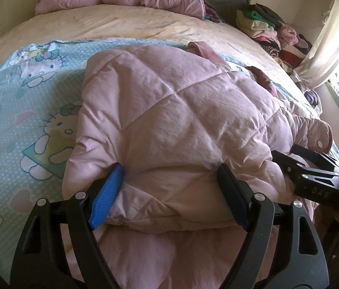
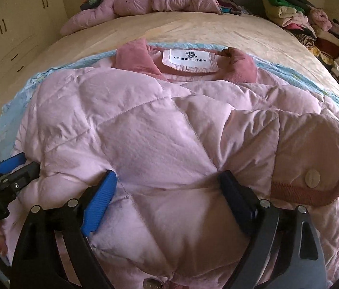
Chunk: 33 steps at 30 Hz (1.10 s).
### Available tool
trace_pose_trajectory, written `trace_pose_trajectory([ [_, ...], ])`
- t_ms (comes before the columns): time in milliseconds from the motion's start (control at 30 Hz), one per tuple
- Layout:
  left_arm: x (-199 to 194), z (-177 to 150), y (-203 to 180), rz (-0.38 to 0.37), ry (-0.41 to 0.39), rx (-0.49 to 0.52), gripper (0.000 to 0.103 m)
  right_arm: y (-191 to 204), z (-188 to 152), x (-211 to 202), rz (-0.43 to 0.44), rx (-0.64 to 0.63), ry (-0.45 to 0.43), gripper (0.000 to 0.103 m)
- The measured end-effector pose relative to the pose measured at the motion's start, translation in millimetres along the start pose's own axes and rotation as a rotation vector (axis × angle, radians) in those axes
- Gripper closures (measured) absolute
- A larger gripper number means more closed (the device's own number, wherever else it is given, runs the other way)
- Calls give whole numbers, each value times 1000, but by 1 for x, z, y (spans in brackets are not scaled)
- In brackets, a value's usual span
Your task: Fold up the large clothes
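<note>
A pink quilted puffer jacket (image 2: 159, 125) lies folded on the bed, its darker collar and white label (image 2: 189, 60) at the far side and a cuff with a snap button (image 2: 312, 178) at the right. My left gripper (image 1: 169, 187) has the near folded edge of the jacket (image 1: 169, 120) filling the gap between its blue pad (image 1: 106, 192) and dark pad; both dent the fabric. My right gripper (image 2: 169, 192) stands wide over the jacket's near part, padding bulging between its fingers without being squeezed. Each gripper shows at the edge of the other's view.
A blue cartoon-cat sheet (image 1: 25, 110) lies under the jacket on a beige bedspread (image 2: 193, 29). Another pink jacket (image 2: 155, 0) is bunched at the head of the bed. A pile of clothes (image 2: 299, 16) is stacked at the far right, and cupboards (image 2: 13, 31) stand at the left.
</note>
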<state>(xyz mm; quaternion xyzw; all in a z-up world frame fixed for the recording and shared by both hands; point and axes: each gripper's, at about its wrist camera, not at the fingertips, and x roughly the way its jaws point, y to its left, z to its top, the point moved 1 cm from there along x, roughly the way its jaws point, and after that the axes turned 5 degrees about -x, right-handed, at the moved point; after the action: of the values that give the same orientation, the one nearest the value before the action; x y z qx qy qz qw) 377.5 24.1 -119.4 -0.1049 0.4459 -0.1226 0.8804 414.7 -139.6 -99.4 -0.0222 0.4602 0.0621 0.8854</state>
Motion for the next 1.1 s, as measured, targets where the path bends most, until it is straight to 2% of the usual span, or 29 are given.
trace_pose_trajectory([
  [267,-9,2,-4,-6,-11,-8,31,-7,3,-6,15,32,-10,14],
  [400,-18,4,-3,-21,-13,-18,29,-10,5,-22,69,77,-29,4],
  [467,-20,5,-3,-29,-13,-21,24,-13,4,-30,85,105,-43,4],
  [567,-25,4,-5,-23,-15,-23,9,-18,-1,-42,95,148,-63,4],
  [833,-41,5,-10,54,-14,-14,9,-26,-15,-74,150,215,-104,4],
  [1000,-64,5,-10,22,-41,-44,9,-32,-18,-92,169,229,-136,4],
  [1100,-76,5,-11,42,-66,-36,9,-36,-19,-102,155,224,-151,4],
])
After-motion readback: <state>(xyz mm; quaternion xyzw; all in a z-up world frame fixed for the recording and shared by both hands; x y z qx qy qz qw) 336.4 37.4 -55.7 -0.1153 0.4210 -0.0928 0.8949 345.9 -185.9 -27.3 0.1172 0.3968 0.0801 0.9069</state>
